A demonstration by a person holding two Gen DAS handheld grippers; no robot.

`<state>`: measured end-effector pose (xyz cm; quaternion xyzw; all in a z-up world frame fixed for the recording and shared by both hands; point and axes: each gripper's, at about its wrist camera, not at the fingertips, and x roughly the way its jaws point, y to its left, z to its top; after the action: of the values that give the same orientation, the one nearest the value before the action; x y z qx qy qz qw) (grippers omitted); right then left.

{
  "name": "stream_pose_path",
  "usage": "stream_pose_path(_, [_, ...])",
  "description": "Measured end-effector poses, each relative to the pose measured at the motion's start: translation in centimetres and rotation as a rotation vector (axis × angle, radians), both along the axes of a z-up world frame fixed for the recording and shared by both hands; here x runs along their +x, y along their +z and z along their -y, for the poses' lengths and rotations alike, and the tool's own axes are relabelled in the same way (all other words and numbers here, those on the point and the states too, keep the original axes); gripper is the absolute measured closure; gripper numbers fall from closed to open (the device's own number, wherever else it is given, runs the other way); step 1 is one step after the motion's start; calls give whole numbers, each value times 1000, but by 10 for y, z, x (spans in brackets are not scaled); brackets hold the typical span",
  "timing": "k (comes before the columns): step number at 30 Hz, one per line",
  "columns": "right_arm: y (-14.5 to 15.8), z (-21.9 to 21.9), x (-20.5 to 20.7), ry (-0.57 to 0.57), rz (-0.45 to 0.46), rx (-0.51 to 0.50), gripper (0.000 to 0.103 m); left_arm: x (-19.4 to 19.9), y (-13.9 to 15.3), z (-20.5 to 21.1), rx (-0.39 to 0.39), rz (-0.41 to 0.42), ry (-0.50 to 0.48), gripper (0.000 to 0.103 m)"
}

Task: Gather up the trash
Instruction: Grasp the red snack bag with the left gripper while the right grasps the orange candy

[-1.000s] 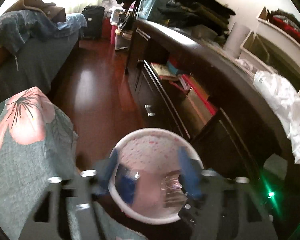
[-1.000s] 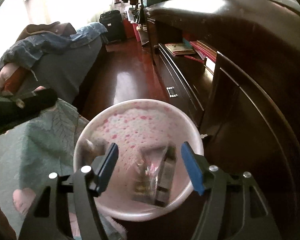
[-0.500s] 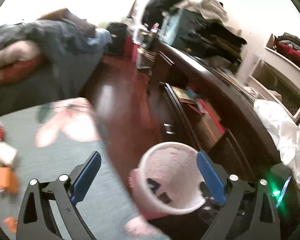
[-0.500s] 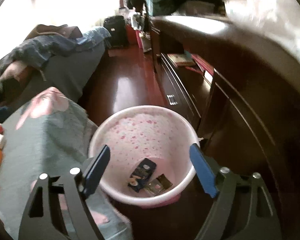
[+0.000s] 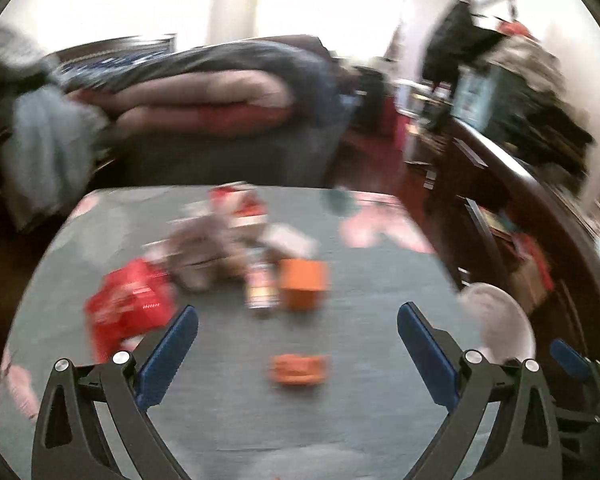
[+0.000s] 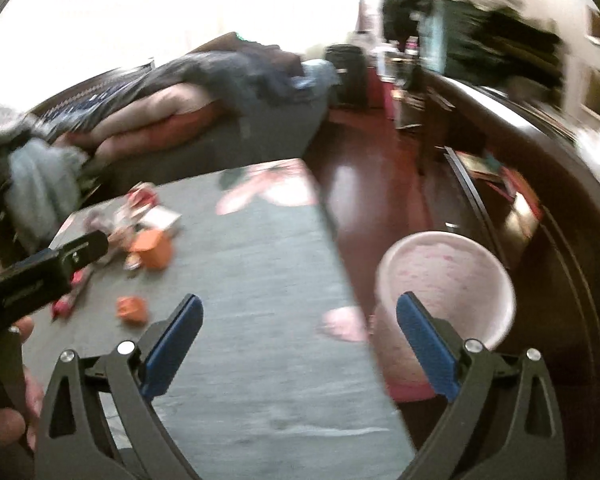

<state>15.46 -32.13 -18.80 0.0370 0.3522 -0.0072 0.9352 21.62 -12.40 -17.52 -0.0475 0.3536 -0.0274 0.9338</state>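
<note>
Both tools are seen w/ jaws spread wide, nothing held: left tool (image 5: 298, 344) over the near part of the table (image 5: 380, 400), right tool (image 6: 298, 340) over the table's right edge, by the pink bin (image 6: 444, 276) on the floor just off that edge.

Trash is left on the table, clustered toward its far-left part: an orange box (image 5: 303, 289), a red wrapper (image 5: 128, 312), a can-like item (image 5: 262, 286) touching the box, more wrappers behind. A small orange packet (image 5: 300, 368) lies apart, nearer the front edge, approx. between the left tool's fingers.

Risks, as judged:
- Heavy motion blur in both views; a grasp could be mistimed & the flat packet pushed along the cloth, not pinched.
- Box & can touch; one may be knocked over when the other is taken.
- The left tool body (image 6: 40, 276) is seen close by the pile from the right wrist; the tools could collide if the same item is reached for.
- Bin sits off the edge; a drop released early could land on the floor.
</note>
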Motion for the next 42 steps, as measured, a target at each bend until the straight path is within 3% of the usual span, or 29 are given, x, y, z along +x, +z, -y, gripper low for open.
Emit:
stream_pose_path(6, [-3, -58, 18, 101, -27, -38, 5, 13, -20, -82, 3, -57, 173, 4])
stream_pose_path(13, [-8, -103, 36, 156, -43, -83, 5, 39, -47, -133, -65, -126, 246, 4])
stream_pose_path(19, [-9, -119, 53, 169, -46, -94, 5, 57, -72, -156, -198, -196, 265, 6])
stream_pose_path(22, [-12, -126, 63, 172, -56, -94, 5, 55, -68, -155, -196, -165, 250, 34])
stream_pose_path(23, [-13, -128, 65, 174, -62, -92, 5, 54, -67, -155, -210, -162, 247, 49])
stream_pose_path(24, [-14, -129, 66, 178, -65, -91, 5, 54, -66, -157, -228, -158, 249, 52])
stream_pose_path(29, [-23, -137, 66, 190, -88, -110, 5, 44, -52, -169, -278, -79, 242, 62])
stream_pose_path(38, [-48, -142, 74, 206, -166, -68, 6, 9, -7, -177, -287, 73, 225, 63])
stream_pose_path(42, [-59, -148, 82, 205, -202, -85, 24, 2, 0, -174, -276, 92, 206, 63])
